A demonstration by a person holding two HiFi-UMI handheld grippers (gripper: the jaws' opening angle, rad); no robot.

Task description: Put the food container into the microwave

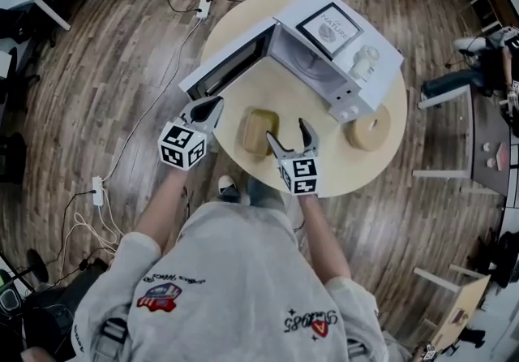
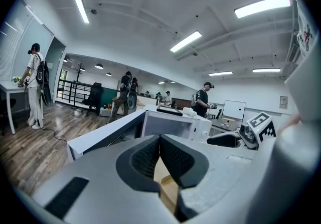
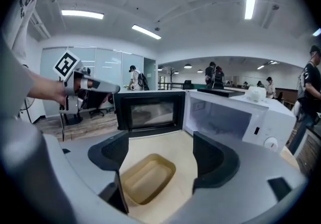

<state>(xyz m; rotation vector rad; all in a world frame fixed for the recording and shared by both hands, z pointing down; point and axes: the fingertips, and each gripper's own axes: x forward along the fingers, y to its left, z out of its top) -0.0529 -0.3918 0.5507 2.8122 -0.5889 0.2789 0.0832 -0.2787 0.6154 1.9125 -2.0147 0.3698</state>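
A shallow tan food container [image 1: 259, 131] lies on the round wooden table [image 1: 243, 28] in front of the white microwave [image 1: 340, 68]. The microwave's door [image 1: 231, 64] is swung wide to the left. My right gripper [image 1: 290, 138] hovers just right of the container, open, nothing between its fingers. In the right gripper view the container [image 3: 145, 178] lies low between and ahead of the open gripper [image 3: 165, 150], with the empty microwave cavity [image 3: 220, 117] behind. My left gripper [image 1: 207, 113] is shut and empty near the door's lower edge; its pads [image 2: 159, 152] meet.
A round wooden lidded box [image 1: 366, 129] sits on the table right of the microwave. A book [image 1: 330, 28] and a white object [image 1: 363, 60] rest on top of the microwave. Power strips and cables [image 1: 97, 190] lie on the floor at left. Several people stand far off.
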